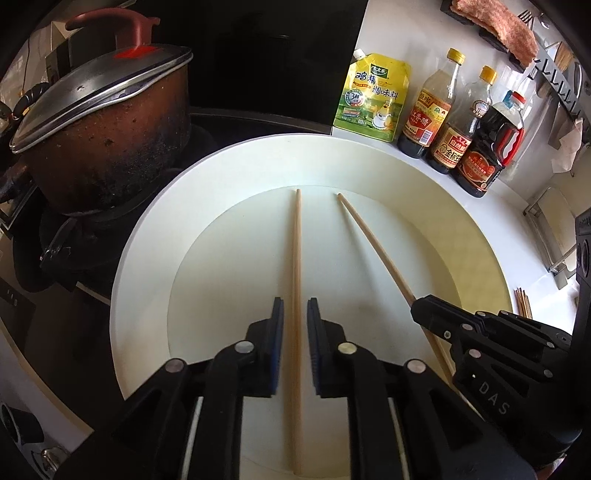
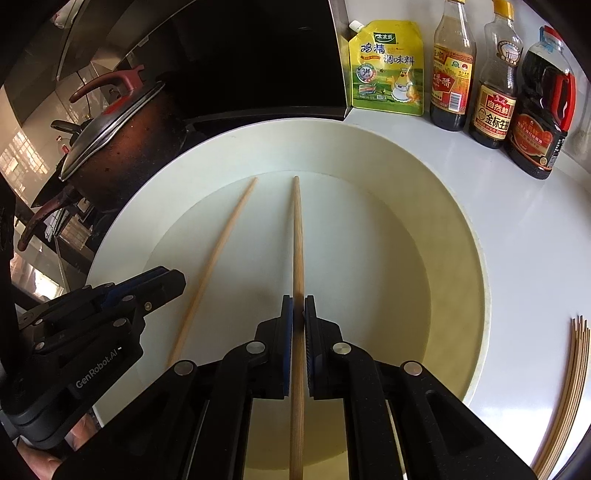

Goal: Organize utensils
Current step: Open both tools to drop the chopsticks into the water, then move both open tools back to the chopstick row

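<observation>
Left wrist view: both grippers over the white plate (image 1: 147,236), each with a chopstick between its fingers.
Left gripper (image 1: 295,314) stands slightly spread around its chopstick (image 1: 296,258); right gripper (image 2: 298,314) pinches the other chopstick (image 2: 297,240). Lower that one flat and parallel before letting go.

White bench (image 2: 517,229) ahead of me, glossy, lit bright from the right; black stove (image 1: 22,302) to my left with a scorched lidded pot (image 1: 107,147) on it; dark panel (image 2: 258,55) behind the stove; pale wall (image 1: 399,26) with a hook rail (image 1: 557,85); sauce bottles (image 2: 491,74) and a yellow pouch (image 2: 388,66) at the back.
</observation>
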Available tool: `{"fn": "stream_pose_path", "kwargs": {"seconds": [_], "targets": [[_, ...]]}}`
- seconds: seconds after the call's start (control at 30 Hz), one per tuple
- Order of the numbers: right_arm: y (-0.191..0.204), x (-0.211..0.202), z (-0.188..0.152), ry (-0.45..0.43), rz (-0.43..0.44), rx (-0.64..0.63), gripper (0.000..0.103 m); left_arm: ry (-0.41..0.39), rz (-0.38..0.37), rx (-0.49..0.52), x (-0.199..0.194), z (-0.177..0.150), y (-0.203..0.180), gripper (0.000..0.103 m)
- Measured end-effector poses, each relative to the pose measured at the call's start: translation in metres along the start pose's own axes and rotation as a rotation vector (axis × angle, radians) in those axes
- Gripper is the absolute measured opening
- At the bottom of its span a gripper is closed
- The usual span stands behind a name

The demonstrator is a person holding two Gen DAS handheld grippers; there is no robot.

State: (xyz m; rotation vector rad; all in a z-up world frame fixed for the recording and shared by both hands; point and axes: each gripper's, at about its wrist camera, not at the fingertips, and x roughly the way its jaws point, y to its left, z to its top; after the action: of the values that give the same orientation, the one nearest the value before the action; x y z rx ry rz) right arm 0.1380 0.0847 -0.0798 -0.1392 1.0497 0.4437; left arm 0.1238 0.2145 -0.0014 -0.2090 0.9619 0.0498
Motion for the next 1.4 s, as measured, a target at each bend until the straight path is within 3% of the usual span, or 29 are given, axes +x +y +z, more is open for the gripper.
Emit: {"fn": "stream_pose_path", "kwargs": {"seconds": [0.1, 0.47, 0.8, 1.4], "targets": [[0.0, -0.005, -0.002, -0.018, -0.014, -0.005, 0.007, -0.015, 0.005, -0.017, -0.004, -0.002, 0.006, 0.042], [-0.001, -0.023, -0.01, -0.04, -0.013, 0.003, 0.009, -0.028, 0.015, -0.036, -0.02, -0.01, 0.011, 0.042], [-0.001, -0.053, -0.028, -0.082, -0.001, 0.004, 0.017, -0.06, 0.035, -0.028, -0.045, -0.024, 0.005, 0.046], [-0.031, -0.11, -0.075, -0.167, -0.059, 0.035, 0.024, -0.124, 0.047, 0.067, -0.083, -0.05, -0.049, 0.051]]}}
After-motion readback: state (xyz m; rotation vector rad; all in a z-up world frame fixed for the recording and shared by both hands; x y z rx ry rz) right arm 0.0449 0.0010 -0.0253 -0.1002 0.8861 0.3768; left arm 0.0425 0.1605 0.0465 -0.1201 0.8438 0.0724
